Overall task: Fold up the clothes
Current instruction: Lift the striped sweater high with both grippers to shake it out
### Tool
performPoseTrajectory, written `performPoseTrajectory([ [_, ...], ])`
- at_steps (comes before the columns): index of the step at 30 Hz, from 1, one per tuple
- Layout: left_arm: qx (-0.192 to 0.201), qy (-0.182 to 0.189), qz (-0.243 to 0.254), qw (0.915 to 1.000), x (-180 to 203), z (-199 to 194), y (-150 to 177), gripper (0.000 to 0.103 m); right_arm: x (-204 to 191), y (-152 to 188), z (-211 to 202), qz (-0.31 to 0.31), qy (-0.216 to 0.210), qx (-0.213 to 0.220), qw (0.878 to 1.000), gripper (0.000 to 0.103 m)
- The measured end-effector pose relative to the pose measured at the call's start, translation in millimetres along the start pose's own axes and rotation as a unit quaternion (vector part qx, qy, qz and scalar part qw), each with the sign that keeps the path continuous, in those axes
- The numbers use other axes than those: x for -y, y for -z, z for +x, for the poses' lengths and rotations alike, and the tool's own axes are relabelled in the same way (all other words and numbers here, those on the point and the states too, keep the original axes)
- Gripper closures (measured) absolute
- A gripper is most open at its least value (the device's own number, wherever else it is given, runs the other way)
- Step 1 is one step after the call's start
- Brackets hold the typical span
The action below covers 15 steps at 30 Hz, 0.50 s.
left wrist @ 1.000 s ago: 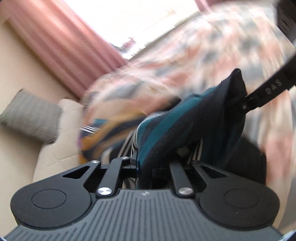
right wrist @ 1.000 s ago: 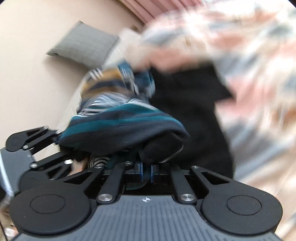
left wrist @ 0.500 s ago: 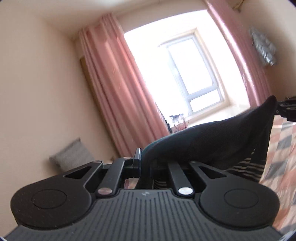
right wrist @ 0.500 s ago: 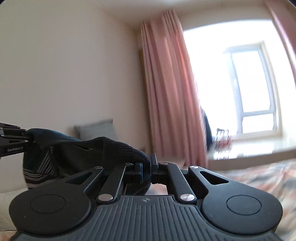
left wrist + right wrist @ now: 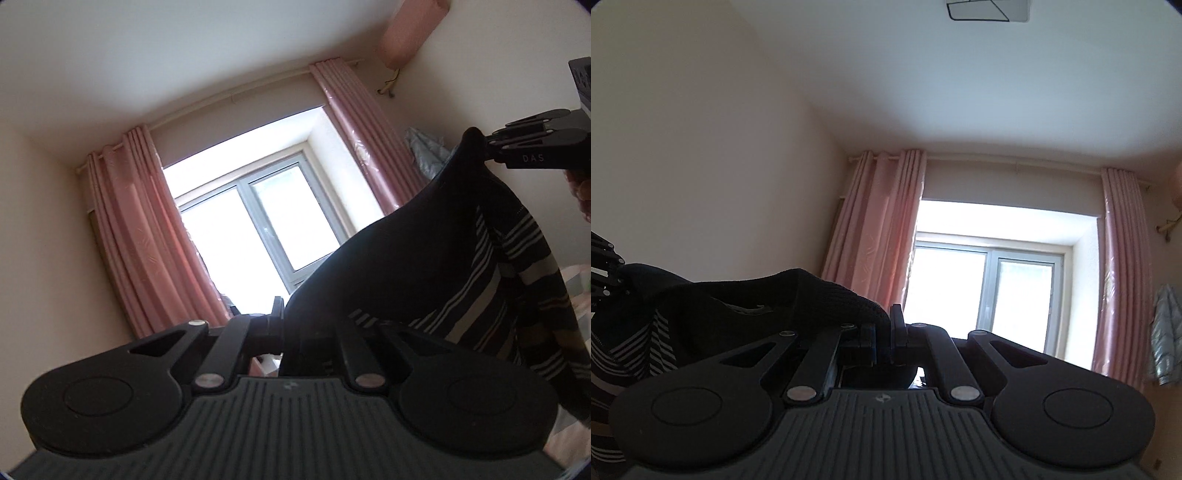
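The ceiling (image 5: 960, 92) fills the top of both views, pale and bare apart from a square light fitting (image 5: 988, 9) at the upper edge of the right wrist view; below it the cream wall (image 5: 701, 166) runs down the left side of that frame. The window (image 5: 258, 229) glares white in the middle of the left wrist view and at lower right of centre in the right wrist view; pink curtains (image 5: 147, 240) hang on either side of it from a rail. A silvery garment (image 5: 1163, 336) hangs against the wall at the far right edge of the right wrist view.

The dark striped garment (image 5: 443, 258) is up in the air, stretched between the two tools; in the left wrist view it rises from the bottom centre toward the upper right, its black edge taut and its white-striped part drooping down the right side of the frame; in the right wrist view it runs from the centre off to the left edge.

The left gripper (image 5: 291, 325) sits at bottom centre of its own view, its fingers pinched tight on a black edge of the cloth; the right gripper (image 5: 882, 332) likewise has its fingers closed hard on the cloth at bottom centre of its view, and appears again at the upper right of the left wrist view, clamping the garment's peaked corner. A bit of a hand (image 5: 581, 192) shows at the far right edge there.
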<state>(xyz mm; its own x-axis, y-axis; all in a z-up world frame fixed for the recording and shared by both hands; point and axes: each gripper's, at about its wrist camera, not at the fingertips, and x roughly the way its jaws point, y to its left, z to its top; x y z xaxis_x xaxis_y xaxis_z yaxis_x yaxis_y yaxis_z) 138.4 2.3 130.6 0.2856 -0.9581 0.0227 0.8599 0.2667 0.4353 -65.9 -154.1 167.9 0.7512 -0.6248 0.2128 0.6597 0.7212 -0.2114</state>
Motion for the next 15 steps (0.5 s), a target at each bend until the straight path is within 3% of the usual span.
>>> performPoseTrajectory([
  [4,-0.007,0.044,-0.028,0.9986,61,-22,-11,0.096,48,6,-65,-0.026,0.018,-0.035,0.999,0.098],
  [9,-0.021,0.096,-0.039,0.9944,106,5,-30,0.096,95,20,-97,-0.054,0.044,-0.09,0.993,0.098],
  [13,-0.034,0.124,-0.058,0.99,98,59,-35,0.096,125,36,-82,-0.052,0.065,-0.117,0.99,0.098],
  [15,-0.066,0.131,-0.061,0.9873,91,124,-11,0.096,139,59,-56,-0.049,0.07,-0.142,0.986,0.098],
])
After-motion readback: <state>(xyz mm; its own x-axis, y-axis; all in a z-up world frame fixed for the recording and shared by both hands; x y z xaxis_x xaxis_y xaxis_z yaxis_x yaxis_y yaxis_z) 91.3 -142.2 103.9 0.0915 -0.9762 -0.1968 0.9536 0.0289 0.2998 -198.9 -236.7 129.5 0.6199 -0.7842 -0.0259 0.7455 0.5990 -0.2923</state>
